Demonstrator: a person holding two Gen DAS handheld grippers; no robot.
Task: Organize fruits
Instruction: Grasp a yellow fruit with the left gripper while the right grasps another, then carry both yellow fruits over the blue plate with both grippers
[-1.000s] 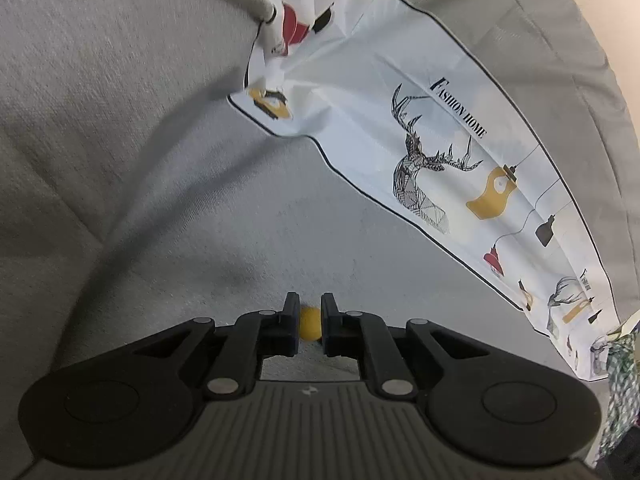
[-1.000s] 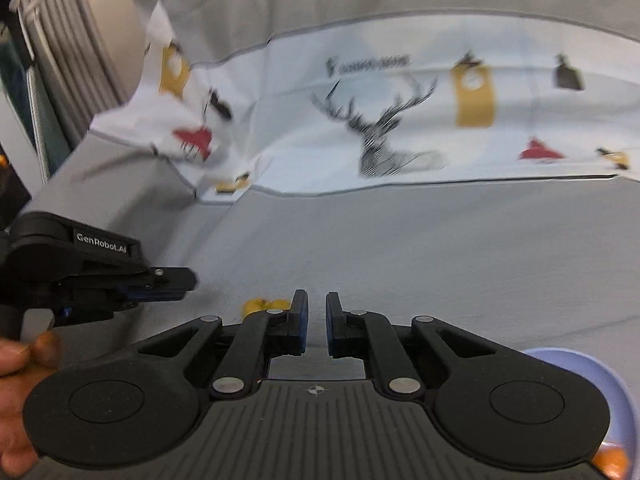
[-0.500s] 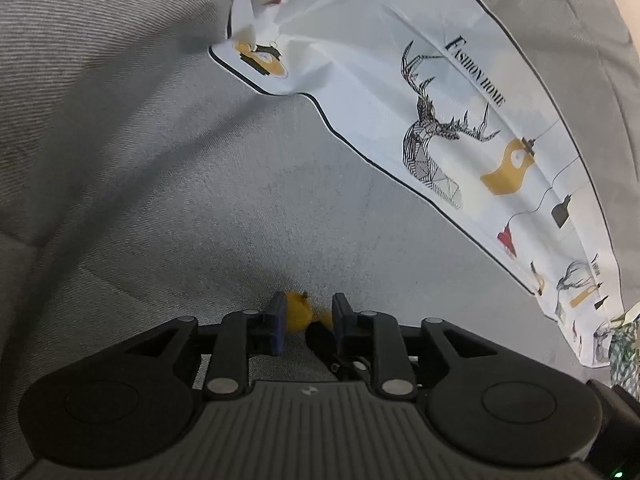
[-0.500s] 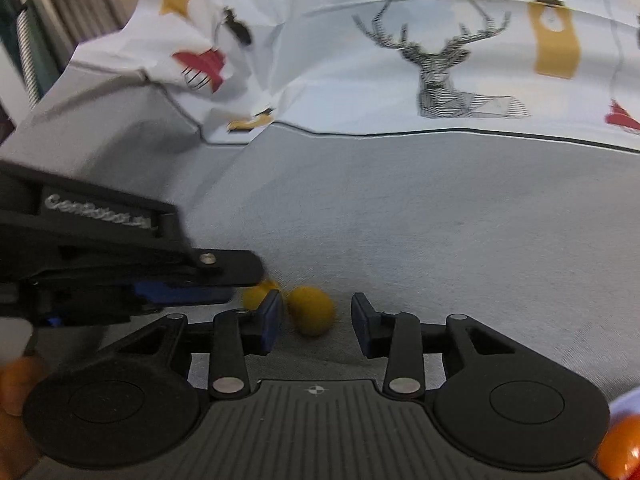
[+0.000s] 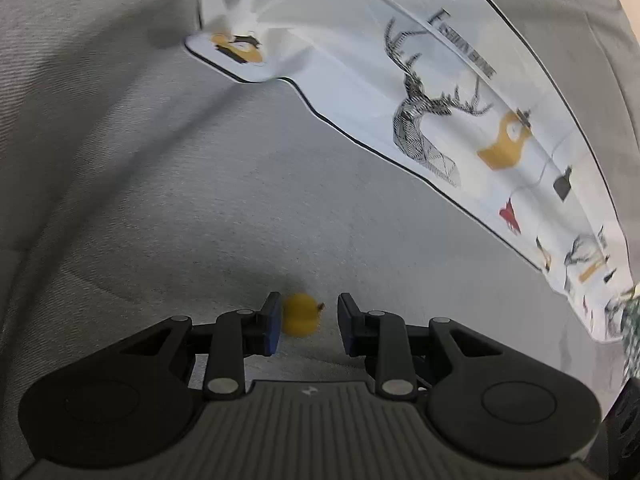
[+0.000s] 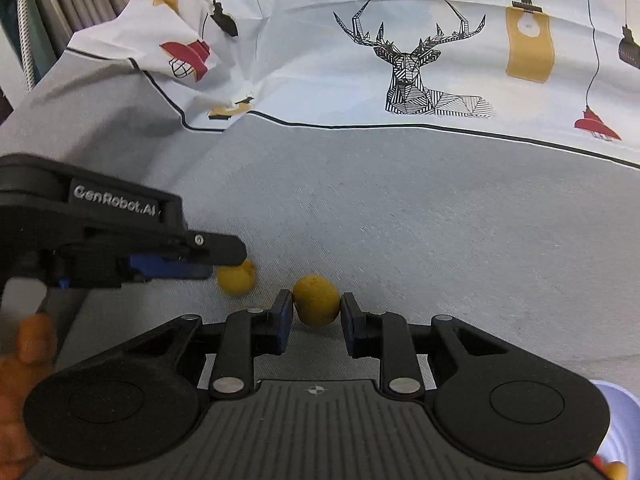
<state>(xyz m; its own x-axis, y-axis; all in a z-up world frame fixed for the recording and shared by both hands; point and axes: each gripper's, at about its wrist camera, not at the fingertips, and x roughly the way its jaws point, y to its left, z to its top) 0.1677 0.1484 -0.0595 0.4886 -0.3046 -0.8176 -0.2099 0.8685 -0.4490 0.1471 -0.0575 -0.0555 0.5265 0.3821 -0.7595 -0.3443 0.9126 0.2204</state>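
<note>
- The right gripper is closing on a round yellow-orange fruit; its jaws have just been narrowing, and both blue pads are sitting against the fruit's sides, so I judge it gripped or within a hair of it.
- The left gripper has just been opening its jaws, and they are standing part-way apart around a smaller yellow fruit. One pad is touching or just beside the fruit, while a clear gap shows at the other pad, so this fruit is not being held yet.
- Seen from the right wrist, the two fruits are lying just beside each other on the grey fabric, well short of the edge of the patterned cloth with its stag and lamps.
- The grey sofa cushion carrying everything is looking soft and slightly dimpled.
- A pale bowl is showing at the lower right corner of the right wrist view, with something orange near it.
- The step in hand appears to be picking up both fruits at once.
- Next, I judge, the left jaws are needing to close squarely on the small fruit before any lift; it may roll away on the soft fabric. The bowl is likely where they belong.
</note>
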